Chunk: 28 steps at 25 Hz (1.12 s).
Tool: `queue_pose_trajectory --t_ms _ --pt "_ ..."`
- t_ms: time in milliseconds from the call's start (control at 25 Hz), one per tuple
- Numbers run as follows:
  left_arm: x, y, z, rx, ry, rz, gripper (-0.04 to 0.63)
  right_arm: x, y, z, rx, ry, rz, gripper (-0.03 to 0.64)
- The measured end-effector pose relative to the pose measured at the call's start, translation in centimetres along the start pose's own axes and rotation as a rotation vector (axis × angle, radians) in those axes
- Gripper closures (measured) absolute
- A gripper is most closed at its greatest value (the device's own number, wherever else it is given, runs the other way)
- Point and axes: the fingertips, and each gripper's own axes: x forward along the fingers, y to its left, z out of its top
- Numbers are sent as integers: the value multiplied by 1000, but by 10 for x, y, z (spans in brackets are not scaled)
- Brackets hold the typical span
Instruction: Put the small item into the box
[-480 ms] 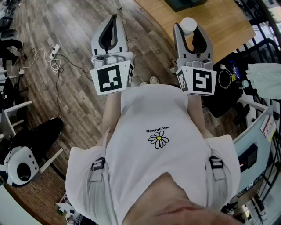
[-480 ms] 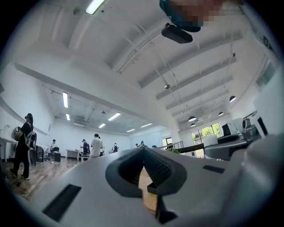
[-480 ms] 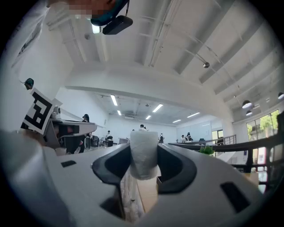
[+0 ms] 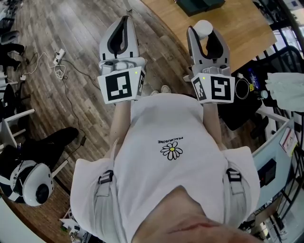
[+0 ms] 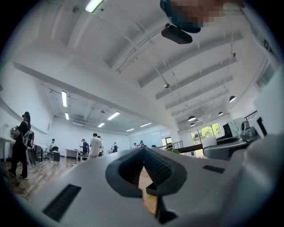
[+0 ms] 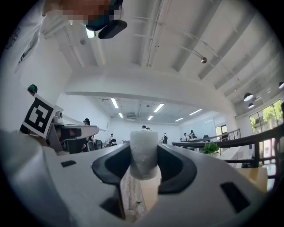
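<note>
- Progress: the small item, a white roll [image 6: 144, 151], is picked up and sits clamped between the jaws of the right gripper [image 4: 204, 31]. Both pads press its sides, and its top stands clear above them.
- Not done: the roll is not in any box. A dark box [image 4: 199, 4] shows only partly, at the far edge of the wooden table [image 4: 242, 26]. It is likely the target, but I cannot tell whether it is open.
- Left to do, by my estimate: carry the roll over the table to the box, lower it in, release.
- Pose, right: held up in front of the chest, jaws pointing away from the body. The roll hangs above the table's near edge in the head view.
- Pose, left: the left gripper [image 4: 122, 21] is raised level with the right one, off the table's left side, over plank floor [image 4: 71, 38]. Its jaws meet at the tips with nothing between them.
- Both gripper views look out across the room, not down at the table.
</note>
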Motion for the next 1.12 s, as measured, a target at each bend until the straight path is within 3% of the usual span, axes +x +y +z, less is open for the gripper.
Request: queue_pose_trajectory --t_ms 480,760,1120 --pt "21 -6 -23 1 30 51 581 11 -29 -24 57 15 70 433" --pt "48 -1 -46 -47 39 53 581 37 -31 -33 55 52 122 433" --pt "153 46 -82 -139 13 -47 581 136 -52 -55 55 86 17 431"
